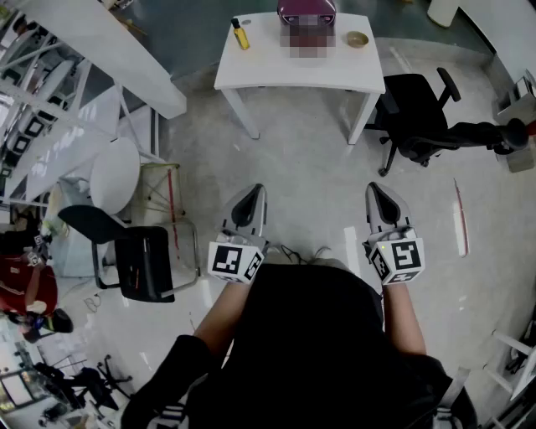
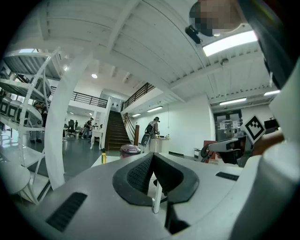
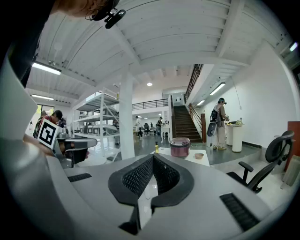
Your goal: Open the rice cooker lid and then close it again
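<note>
A maroon rice cooker [image 1: 306, 12] with its lid down stands at the back of a white table [image 1: 276, 71], far ahead of me; it also shows small in the right gripper view as the rice cooker [image 3: 179, 146] and in the left gripper view as the rice cooker [image 2: 130, 150]. My left gripper [image 1: 249, 204] and right gripper [image 1: 381, 201] are held close to my body over the floor, well short of the table. Both are shut with nothing between their jaws.
A yellow bottle [image 1: 241, 34] and a small wooden bowl [image 1: 358, 38] sit on the table. A black office chair [image 1: 419, 109] stands right of the table. White shelving [image 1: 50, 109], a round white table [image 1: 115, 174] and a black chair [image 1: 138, 260] are at the left.
</note>
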`<action>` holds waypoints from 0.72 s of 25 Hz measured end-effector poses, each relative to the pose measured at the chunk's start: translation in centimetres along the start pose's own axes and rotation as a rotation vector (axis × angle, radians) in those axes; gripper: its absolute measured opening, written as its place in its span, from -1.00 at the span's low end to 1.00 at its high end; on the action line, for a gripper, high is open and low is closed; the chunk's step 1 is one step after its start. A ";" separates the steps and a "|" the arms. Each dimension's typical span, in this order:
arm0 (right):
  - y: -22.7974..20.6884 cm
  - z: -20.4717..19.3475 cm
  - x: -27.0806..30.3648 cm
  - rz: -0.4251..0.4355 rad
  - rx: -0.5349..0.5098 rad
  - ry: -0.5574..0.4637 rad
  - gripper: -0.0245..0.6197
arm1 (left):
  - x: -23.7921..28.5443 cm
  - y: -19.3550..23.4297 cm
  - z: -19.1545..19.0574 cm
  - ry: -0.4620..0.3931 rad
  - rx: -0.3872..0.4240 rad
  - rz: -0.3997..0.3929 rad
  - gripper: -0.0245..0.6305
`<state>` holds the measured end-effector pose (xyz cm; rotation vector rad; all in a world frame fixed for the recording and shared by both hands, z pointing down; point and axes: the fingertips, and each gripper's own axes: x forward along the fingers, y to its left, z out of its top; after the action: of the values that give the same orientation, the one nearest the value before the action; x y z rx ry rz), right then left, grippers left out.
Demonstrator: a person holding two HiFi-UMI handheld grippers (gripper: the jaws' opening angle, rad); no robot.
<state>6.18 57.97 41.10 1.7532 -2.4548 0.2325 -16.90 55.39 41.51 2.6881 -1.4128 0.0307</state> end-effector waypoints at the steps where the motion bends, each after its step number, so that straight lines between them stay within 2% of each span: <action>1: -0.2 0.1 0.0 -0.004 0.006 -0.005 -0.93 | 0.2 0.0 0.1 -0.002 0.001 0.002 -0.92; 18: -4.7 -0.5 -1.0 -0.068 0.051 -0.001 -0.93 | 1.0 -1.9 -0.4 -0.003 -0.029 0.008 -0.92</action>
<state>10.99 57.53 41.72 1.8544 -2.4055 0.2906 -14.79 55.69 41.81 2.6601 -1.4140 0.0058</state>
